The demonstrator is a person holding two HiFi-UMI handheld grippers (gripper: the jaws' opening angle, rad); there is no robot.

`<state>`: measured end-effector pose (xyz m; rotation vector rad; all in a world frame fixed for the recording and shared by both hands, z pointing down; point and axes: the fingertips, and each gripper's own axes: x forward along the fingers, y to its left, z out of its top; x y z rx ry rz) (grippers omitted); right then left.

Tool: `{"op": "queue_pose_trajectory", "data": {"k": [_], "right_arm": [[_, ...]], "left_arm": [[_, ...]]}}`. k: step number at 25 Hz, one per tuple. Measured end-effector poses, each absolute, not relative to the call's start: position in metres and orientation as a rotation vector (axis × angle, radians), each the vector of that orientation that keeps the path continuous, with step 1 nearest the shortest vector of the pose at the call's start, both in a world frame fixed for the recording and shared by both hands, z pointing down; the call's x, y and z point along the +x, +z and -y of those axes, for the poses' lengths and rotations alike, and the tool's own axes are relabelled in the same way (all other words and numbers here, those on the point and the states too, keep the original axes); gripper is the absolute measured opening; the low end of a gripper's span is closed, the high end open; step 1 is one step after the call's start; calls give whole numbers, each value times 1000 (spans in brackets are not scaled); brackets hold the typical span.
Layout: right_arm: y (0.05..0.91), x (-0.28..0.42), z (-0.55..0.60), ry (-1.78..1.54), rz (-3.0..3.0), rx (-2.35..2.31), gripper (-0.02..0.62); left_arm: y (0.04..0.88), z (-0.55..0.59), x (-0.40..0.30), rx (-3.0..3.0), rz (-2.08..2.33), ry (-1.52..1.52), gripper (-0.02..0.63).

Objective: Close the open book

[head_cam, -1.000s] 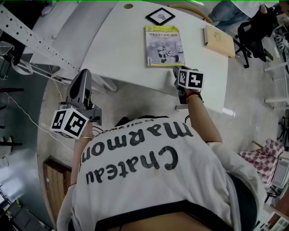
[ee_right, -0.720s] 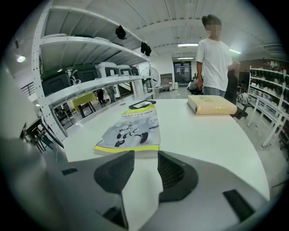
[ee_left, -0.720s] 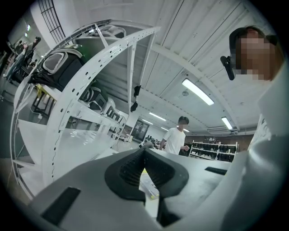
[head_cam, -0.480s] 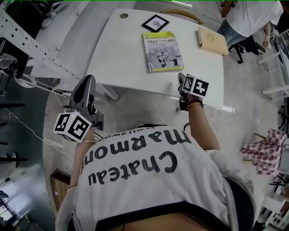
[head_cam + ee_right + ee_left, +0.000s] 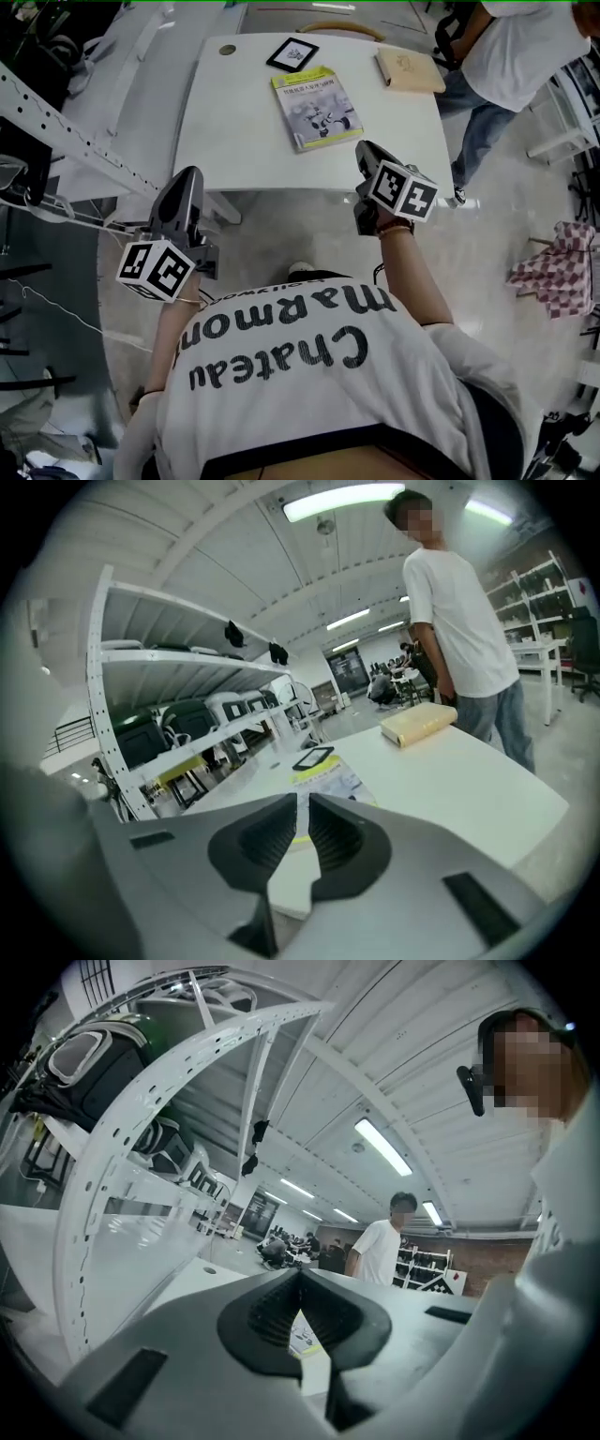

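Note:
The book [image 5: 317,108], with a yellow-green cover, lies closed and flat on the white table [image 5: 253,141]; in the right gripper view the book [image 5: 325,779] shows just beyond the jaws. My right gripper [image 5: 365,152] hangs above the table's near edge, a little short of the book. Its jaws have just been closing and stand almost together, with nothing between them. My left gripper [image 5: 190,174] is off the table's near left corner, pointing level, its jaws meeting at the tips with nothing in them [image 5: 300,1275].
A black-framed marker card [image 5: 292,53] and a tan book [image 5: 410,70] lie at the table's far side. A person in a white shirt [image 5: 511,52] stands by the far right corner. A white perforated rack [image 5: 56,131] runs along the left.
My right gripper has risen and drawn back from the book's near edge, and its jaws have closed. The left gripper has barely moved. The standing person has come closer to the table.

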<state>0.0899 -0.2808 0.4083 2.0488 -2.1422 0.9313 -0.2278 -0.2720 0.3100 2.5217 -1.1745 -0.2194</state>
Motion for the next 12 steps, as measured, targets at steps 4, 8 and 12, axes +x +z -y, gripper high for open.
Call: {"op": "queue_pose_trajectory", "data": {"k": [4,8,12], "right_arm": [[365,78,267,829,2253,2122,57],[340,70,253,747,2290,2167,57],[335,64,241,720,2281,2209,57]], "left_arm": [[304,272,-213,2572,1098,-237,23],[301,268,-206,2592,1052,-252,23],[305,263,-206,2601,1006,-259,23]]}}
